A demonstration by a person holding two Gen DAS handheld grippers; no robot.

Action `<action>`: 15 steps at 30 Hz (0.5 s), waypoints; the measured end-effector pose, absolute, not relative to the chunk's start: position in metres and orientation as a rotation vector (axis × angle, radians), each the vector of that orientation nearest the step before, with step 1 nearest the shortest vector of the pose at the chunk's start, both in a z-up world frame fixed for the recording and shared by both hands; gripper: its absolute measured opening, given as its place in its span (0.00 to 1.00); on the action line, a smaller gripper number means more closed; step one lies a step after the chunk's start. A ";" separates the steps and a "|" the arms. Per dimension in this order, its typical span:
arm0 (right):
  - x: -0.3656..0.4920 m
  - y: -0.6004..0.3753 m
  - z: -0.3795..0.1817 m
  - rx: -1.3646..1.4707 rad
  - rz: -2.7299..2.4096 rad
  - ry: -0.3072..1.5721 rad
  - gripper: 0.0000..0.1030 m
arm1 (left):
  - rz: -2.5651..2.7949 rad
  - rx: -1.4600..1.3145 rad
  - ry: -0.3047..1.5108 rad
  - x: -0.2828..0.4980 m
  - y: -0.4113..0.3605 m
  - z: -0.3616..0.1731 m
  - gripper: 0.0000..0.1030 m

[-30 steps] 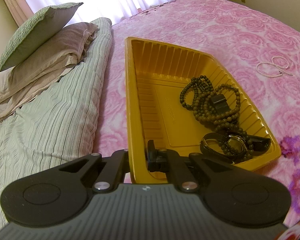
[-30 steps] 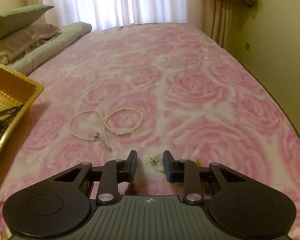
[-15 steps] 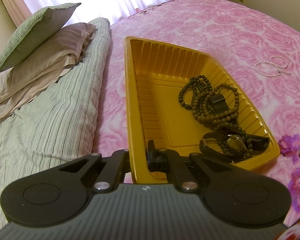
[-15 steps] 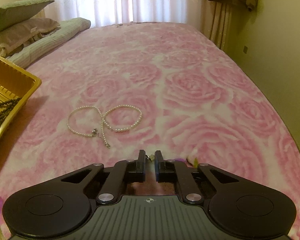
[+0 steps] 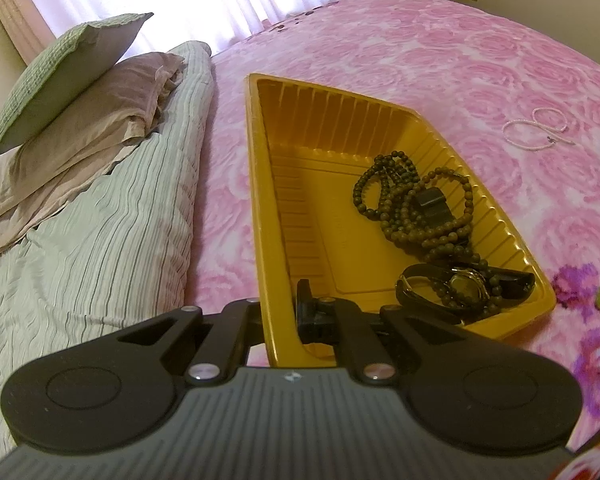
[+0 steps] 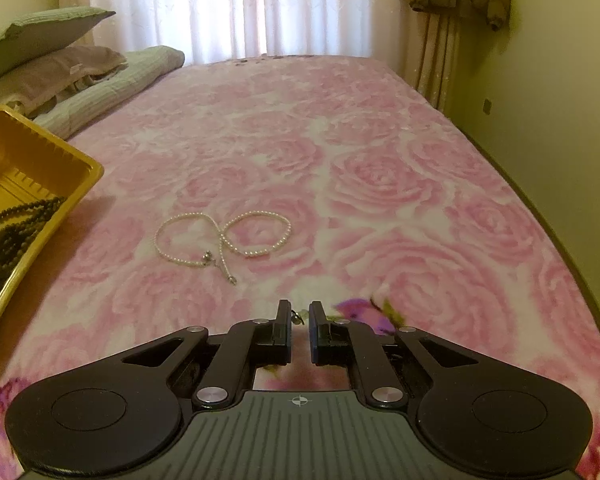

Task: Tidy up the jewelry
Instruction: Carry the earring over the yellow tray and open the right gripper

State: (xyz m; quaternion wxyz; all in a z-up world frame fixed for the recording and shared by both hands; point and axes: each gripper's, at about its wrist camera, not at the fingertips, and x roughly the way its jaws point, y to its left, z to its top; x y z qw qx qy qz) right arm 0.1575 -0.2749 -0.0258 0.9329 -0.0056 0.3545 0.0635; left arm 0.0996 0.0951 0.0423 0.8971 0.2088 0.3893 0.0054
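Earring pickup: loss risks

Right gripper point(image 6: 299, 315): fingers pinched on a small earring point(image 6: 298, 316); slender hold, could slip onto the rose bedspread point(image 6: 380, 184).
Left gripper point(image 5: 278, 304): clamped on the yellow tray point(image 5: 256, 200) wall; tilting could spill the bead necklace point(image 5: 412, 204) and watch point(image 5: 466, 285).
Pearl necklace point(image 6: 224, 238): loose beside the tray.
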 end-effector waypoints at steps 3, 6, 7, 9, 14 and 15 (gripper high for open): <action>0.153 -0.276 -0.024 -0.011 0.128 0.732 0.08 | 0.008 0.434 0.803 0.100 0.095 0.043 0.05; 0.152 -0.275 -0.017 -0.006 0.143 0.729 0.08 | 0.003 0.434 0.802 0.100 0.095 0.043 0.05; 0.153 -0.275 -0.012 0.002 0.157 0.725 0.08 | 0.001 0.433 0.802 0.100 0.096 0.043 0.05; 0.156 -0.271 0.000 0.000 0.191 0.710 0.08 | -0.002 0.433 0.802 0.100 0.096 0.043 0.05; 0.167 -0.244 0.041 -0.086 0.364 0.649 0.08 | -0.007 0.430 0.803 0.100 0.097 0.043 0.05; 0.169 -0.235 0.048 -0.108 0.405 0.638 0.08 | -0.008 0.429 0.803 0.100 0.097 0.043 0.05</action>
